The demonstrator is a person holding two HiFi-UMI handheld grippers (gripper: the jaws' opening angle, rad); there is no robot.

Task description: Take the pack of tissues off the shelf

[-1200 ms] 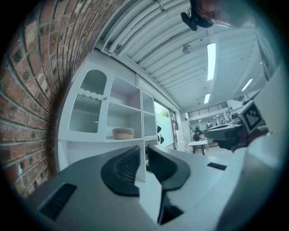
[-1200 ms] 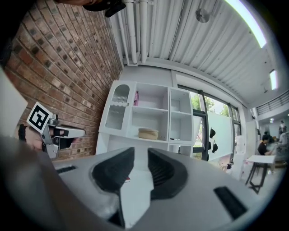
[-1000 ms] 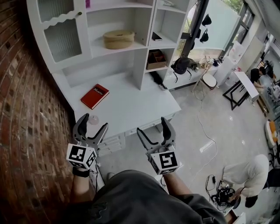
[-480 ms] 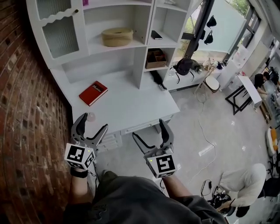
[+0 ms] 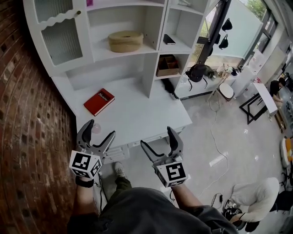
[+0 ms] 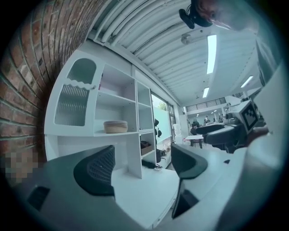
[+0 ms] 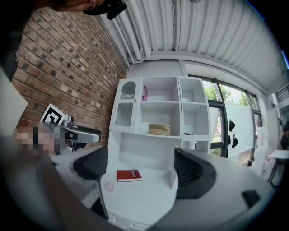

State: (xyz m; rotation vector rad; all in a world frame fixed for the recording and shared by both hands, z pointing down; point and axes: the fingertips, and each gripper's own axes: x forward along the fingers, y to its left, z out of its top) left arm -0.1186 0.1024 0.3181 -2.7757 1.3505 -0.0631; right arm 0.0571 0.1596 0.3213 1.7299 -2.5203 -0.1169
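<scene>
A small pink pack (image 5: 89, 2) stands on the top shelf of the white shelf unit (image 5: 154, 27); it shows as the same pink pack (image 7: 144, 93) in the right gripper view. One shelf lower sits a round tan basket (image 5: 124, 40). My left gripper (image 5: 97, 132) hovers at the desk's front left corner, open and empty. My right gripper (image 5: 159, 138) is held in front of the desk's front edge, jaws wide and empty. Both point toward the shelves and are far from the pack. The left gripper (image 6: 142, 164) and right gripper (image 7: 142, 169) have nothing between their pads.
A red book (image 5: 99, 101) and a small clear round object (image 5: 96, 128) lie on the white desk (image 5: 137, 114). A brick wall (image 5: 27, 137) runs along the left. A brown box (image 5: 167, 65) fills a lower cubby. A black bag (image 5: 198, 72) and a crouching person (image 5: 256, 192) are to the right.
Both grippers stay low before the desk, the right jaws a touch wider. The view has shifted slightly, and a foot now shows under the desk edge between them.
</scene>
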